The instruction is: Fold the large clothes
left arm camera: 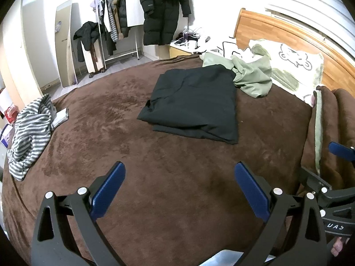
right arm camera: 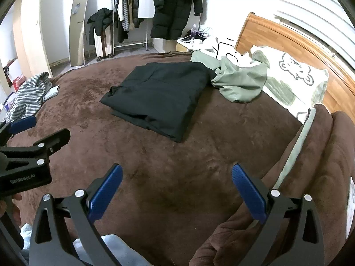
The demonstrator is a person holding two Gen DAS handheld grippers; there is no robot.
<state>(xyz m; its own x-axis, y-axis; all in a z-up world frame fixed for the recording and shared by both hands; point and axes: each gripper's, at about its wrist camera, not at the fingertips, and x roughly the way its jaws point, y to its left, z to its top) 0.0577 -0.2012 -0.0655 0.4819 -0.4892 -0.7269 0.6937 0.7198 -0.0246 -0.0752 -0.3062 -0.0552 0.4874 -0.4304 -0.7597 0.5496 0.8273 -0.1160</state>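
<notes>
A black garment [left arm camera: 195,104] lies folded into a flat rectangle on the brown bed cover [left arm camera: 111,133]; it also shows in the right wrist view [right arm camera: 157,95]. A crumpled sage-green garment [left arm camera: 250,75] [right arm camera: 239,82] lies just behind it, touching its far corner. A grey striped garment [left arm camera: 28,133] [right arm camera: 28,95] lies bunched at the bed's left edge. My left gripper [left arm camera: 179,188] is open and empty, low over the cover, well short of the black garment. My right gripper [right arm camera: 177,188] is open and empty, beside the left one [right arm camera: 22,122].
A bear-print pillow [left arm camera: 295,66] leans on the wooden headboard [left arm camera: 288,33]. A rolled brown blanket [right arm camera: 321,155] lies at the right. A clothes rack [left arm camera: 115,22], a hanging black coat [left arm camera: 164,11], a mirror [left arm camera: 64,44] and a cluttered nightstand [left arm camera: 184,46] stand beyond the bed.
</notes>
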